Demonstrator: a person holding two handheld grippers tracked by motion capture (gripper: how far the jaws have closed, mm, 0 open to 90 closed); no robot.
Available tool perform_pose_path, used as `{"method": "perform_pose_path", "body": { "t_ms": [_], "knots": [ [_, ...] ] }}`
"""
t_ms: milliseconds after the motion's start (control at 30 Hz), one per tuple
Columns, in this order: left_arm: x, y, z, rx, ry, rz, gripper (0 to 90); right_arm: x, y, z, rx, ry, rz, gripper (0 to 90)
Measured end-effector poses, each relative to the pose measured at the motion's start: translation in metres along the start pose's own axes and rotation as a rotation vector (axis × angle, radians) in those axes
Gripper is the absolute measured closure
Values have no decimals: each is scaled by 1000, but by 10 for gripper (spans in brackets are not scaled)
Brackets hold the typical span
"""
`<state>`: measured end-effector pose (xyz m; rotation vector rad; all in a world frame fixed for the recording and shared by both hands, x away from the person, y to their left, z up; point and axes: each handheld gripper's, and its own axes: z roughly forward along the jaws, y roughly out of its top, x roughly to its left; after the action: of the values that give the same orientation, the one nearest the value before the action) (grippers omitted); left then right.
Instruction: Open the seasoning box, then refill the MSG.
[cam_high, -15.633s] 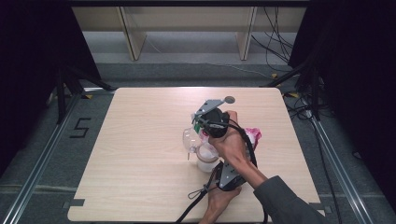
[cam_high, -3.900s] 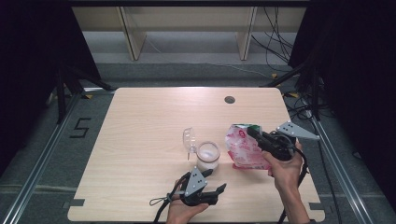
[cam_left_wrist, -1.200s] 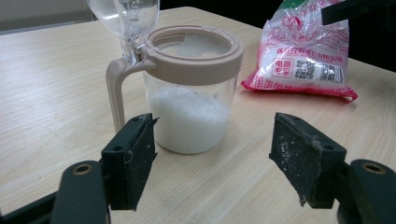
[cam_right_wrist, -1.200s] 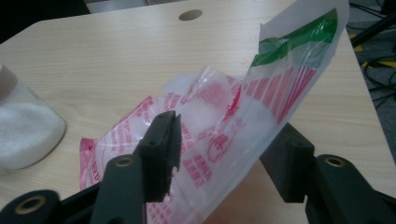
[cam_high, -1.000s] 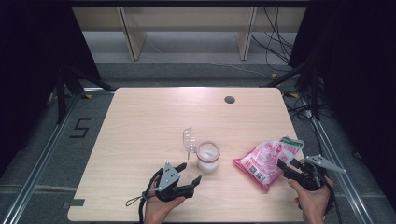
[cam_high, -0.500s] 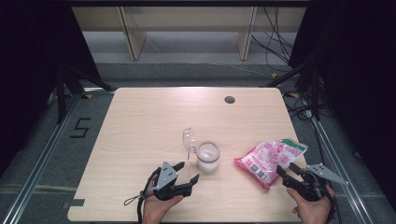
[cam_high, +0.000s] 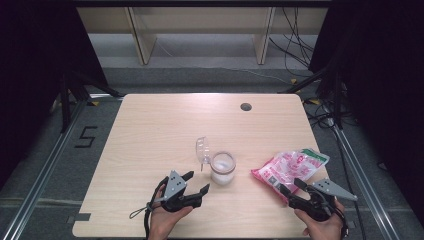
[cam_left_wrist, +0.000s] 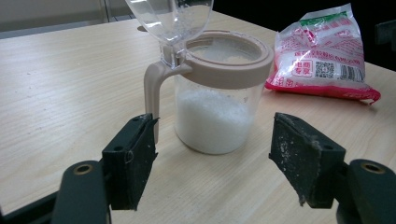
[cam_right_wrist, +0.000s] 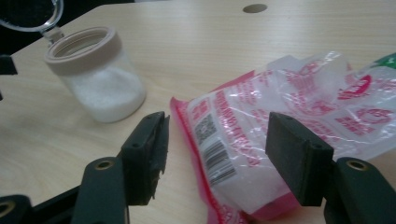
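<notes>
A clear jar (cam_high: 222, 169) with a beige rim and handle stands mid-table, part full of white grains (cam_left_wrist: 212, 119), its clear lid (cam_high: 202, 148) flipped up. A pink and white plastic bag (cam_high: 290, 167) lies flat to its right. My left gripper (cam_high: 196, 183) is open near the front edge, just short of the jar (cam_left_wrist: 219, 88), nothing between its jaws. My right gripper (cam_high: 290, 187) is open too, at the bag's near end; the bag (cam_right_wrist: 261, 135) lies just beyond its jaws, untouched.
The light wooden table (cam_high: 150, 130) has a small dark hole (cam_high: 245, 106) at the back right. Metal rails run along both sides on the floor, with cables at the right. A shelf unit (cam_high: 200, 30) stands behind the table.
The right gripper has let go of the bag, which now lies flat on the table, and has drawn back toward the front edge. The left gripper has barely shifted.
</notes>
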<state>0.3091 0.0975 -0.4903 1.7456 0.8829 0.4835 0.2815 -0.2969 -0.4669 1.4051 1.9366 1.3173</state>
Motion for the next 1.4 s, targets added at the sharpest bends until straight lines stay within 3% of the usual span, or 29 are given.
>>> {"method": "perform_pose_path", "body": {
  "t_ms": [33,100,133,200,233,267,300,367,400,500,567,700,733,800,967,1033,1067,1200,1267,1300,1333,1400],
  "knots": [
    [2,0,0,-10,-8,-3,305,2,-1,1,7,-6,2,392],
    [4,1,-1,-6,10,-8,307,5,-1,3,8,30,-12,392],
    [8,3,-2,1,9,28,308,9,-3,3,10,20,-4,393],
    [9,4,-3,-7,19,-7,308,11,-2,2,16,33,-26,393],
    [11,6,-4,-2,20,12,308,12,-3,3,19,57,-25,392],
    [13,7,-4,-9,21,14,308,16,-3,0,43,40,0,391],
    [15,8,-5,-4,32,22,308,16,-4,3,26,62,-23,387],
    [16,9,-5,-9,43,5,305,21,-5,3,52,70,-41,374],
    [18,10,-6,-12,40,20,304,20,-6,4,50,83,-73,371],
    [21,13,-6,-1,56,23,304,30,-8,3,98,110,-53,371],
    [23,15,-6,0,60,29,303,29,-9,7,78,127,-128,372],
    [27,19,-5,0,69,29,301,35,-11,7,101,135,-116,371],
    [28,20,-5,-3,70,31,302,32,-11,7,91,133,-145,371],
    [31,23,-5,-6,70,45,303,35,-12,6,91,133,-111,373],
    [33,28,-4,-10,82,32,323,34,-13,5,88,140,-135,373],
    [34,29,-3,-7,85,23,342,36,-13,3,101,139,-112,373],
    [35,29,-3,-8,83,37,373,33,-13,3,92,140,-136,373],
    [38,31,-3,-26,82,75,499,34,-15,3,72,143,-139,373],
    [38,32,-4,-33,99,103,591,37,-15,0,98,142,-115,373],
    [38,32,-4,-37,100,98,634,38,-16,1,86,150,-122,373],
    [39,33,-4,-41,105,119,688,37,-17,1,83,146,-140,373],
    [41,34,-2,-57,106,111,753,39,-17,0,101,150,-136,373]
  ]
}}
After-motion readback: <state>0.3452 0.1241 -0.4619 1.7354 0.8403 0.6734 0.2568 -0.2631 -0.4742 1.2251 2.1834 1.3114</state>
